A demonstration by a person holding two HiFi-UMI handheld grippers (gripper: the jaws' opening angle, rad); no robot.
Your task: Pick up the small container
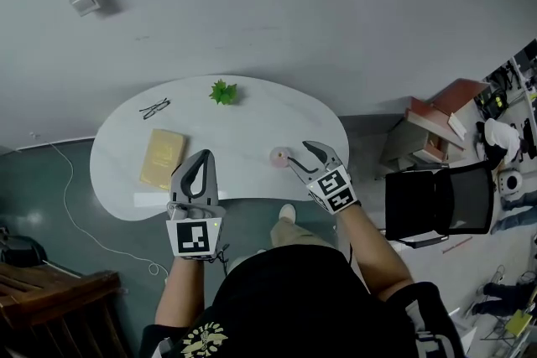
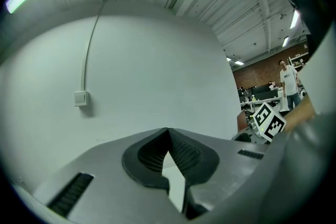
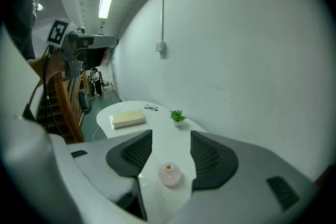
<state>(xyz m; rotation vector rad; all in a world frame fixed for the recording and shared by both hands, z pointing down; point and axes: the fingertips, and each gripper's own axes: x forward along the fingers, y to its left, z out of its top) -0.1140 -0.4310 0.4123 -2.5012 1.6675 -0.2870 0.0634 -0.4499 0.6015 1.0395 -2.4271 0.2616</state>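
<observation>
Right now I'm in the approach, with nothing lifted yet: the small container (image 1: 279, 157), a pale pink round thing with a narrow neck, stands upright on the white surface (image 1: 252, 121) near its front edge. My right hand-held gripper (image 1: 296, 153) is lined up on it with the jaws spread wide. Checking the right gripper view, the container (image 3: 169, 174) sits framed in the gap between the two dark pads. As far as I can tell it touches neither, and it is a touch nearer the left pad (image 3: 131, 152). My left hand-held gripper (image 1: 195, 180) hangs over the front rim with its jaws pressed together on nothing. In its own view it only looks up at the grey wall, so I'd say it's out of this one. The tan book (image 1: 163, 158), glasses (image 1: 154, 107) and little plant (image 1: 223, 91) are well apart from the target. Next call, as I judge it: ease the right gripper forward and centre it so both pads flank the belly, close gently because a round body may squirt out, then lift straight up.
</observation>
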